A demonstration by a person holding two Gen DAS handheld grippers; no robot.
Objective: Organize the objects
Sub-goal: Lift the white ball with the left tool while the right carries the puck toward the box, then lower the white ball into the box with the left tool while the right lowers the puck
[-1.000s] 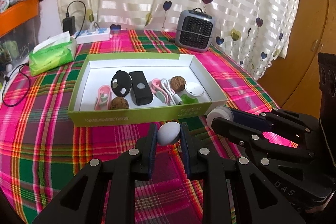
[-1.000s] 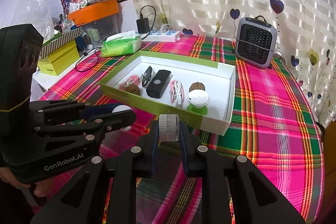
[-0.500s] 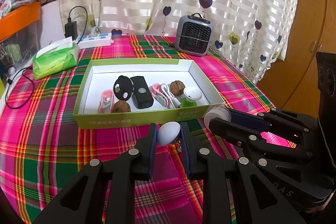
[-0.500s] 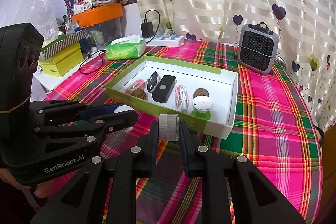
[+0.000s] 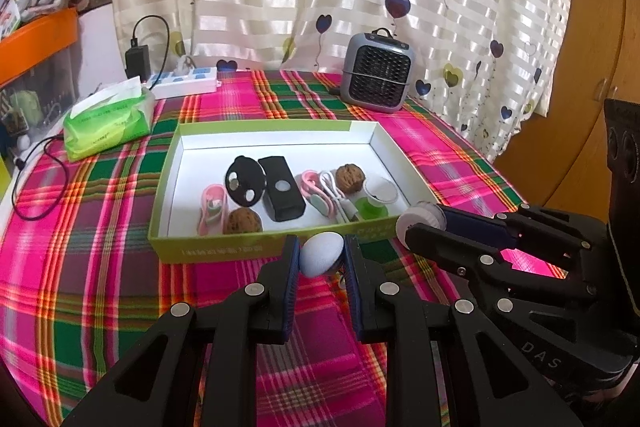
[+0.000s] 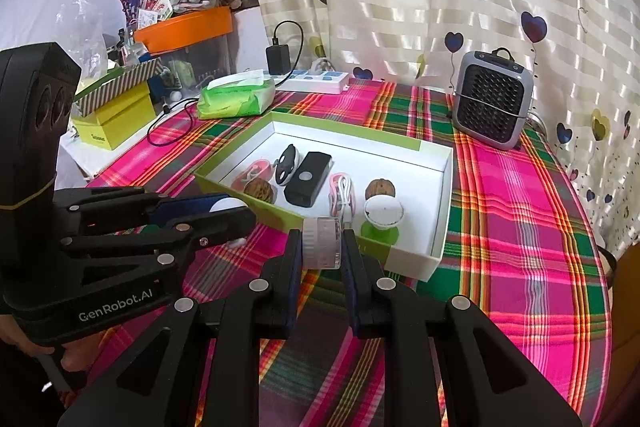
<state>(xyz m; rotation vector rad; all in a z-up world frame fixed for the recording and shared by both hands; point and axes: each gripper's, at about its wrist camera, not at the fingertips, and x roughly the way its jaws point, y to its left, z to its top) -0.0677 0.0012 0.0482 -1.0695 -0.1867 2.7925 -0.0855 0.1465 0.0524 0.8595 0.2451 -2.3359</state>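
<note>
My left gripper [image 5: 322, 265] is shut on a pale blue-white egg-shaped object [image 5: 320, 253], held just in front of the green box [image 5: 224, 251]. My right gripper [image 6: 322, 251] is shut on a white ribbed cylinder [image 6: 320, 237] near the box's front wall [image 6: 408, 265]. Each gripper shows in the other's view: the right gripper [image 5: 416, 227] beside the box's right corner, the left gripper [image 6: 232, 217] at its left. Inside the box lie pink clips, a black oval piece, a black case [image 5: 282, 193], two walnuts, a white cable and a white-and-green cup [image 5: 378, 197].
A plaid cloth [image 5: 100, 267] covers the table. A grey heater [image 5: 378, 79] stands behind the box; a green tissue pack [image 5: 108, 123], a power strip [image 5: 184, 85] and a black cable lie at the back left. Yellow boxes [image 6: 116, 119] sit off the left edge.
The box sits a touch lower and smaller in both views. Both grippers keep the same hold on their objects.
</note>
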